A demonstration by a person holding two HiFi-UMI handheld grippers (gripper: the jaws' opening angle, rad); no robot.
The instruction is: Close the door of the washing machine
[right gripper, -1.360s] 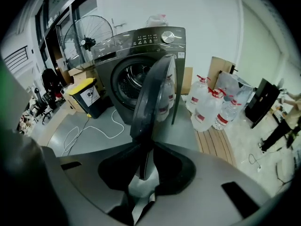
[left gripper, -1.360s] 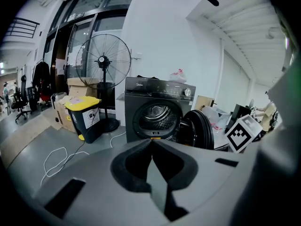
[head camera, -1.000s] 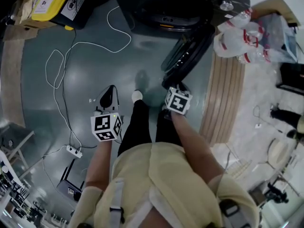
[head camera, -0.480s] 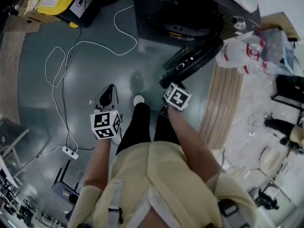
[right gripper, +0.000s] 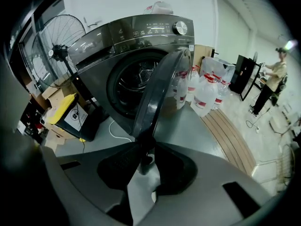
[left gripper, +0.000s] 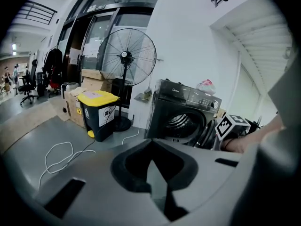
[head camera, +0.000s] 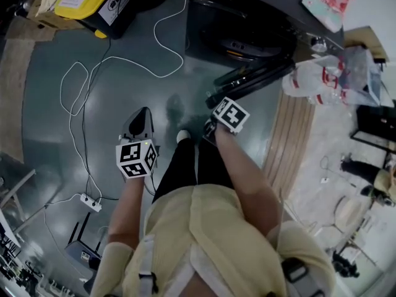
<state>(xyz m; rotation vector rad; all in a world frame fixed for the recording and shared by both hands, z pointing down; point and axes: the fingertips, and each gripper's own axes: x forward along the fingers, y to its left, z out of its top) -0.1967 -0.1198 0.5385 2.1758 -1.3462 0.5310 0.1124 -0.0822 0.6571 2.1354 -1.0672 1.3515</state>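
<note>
A: Clothes, quick?
B: Pale yellow short-sleeved top (head camera: 204, 228), black trousers (head camera: 185, 166), one white shoe (head camera: 182, 136). Grey straps (head camera: 147, 271) with dark buckles over the top.
A: Gear?
B: Left gripper (left gripper: 151, 161) and right gripper (right gripper: 145, 166) look the same. Both have a smooth grey shell, black textured pads (right gripper: 117, 166) lining the jaws and dark slots (right gripper: 240, 199) in the shell. Each has a white cube with black square markers, the left cube (head camera: 136, 158) and the right cube (head camera: 231, 115).

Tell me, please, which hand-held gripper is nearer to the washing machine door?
Right. The right hand-held gripper is at the door, its opening jaws on its edge; the left hand-held gripper hangs apart over the floor.
</note>
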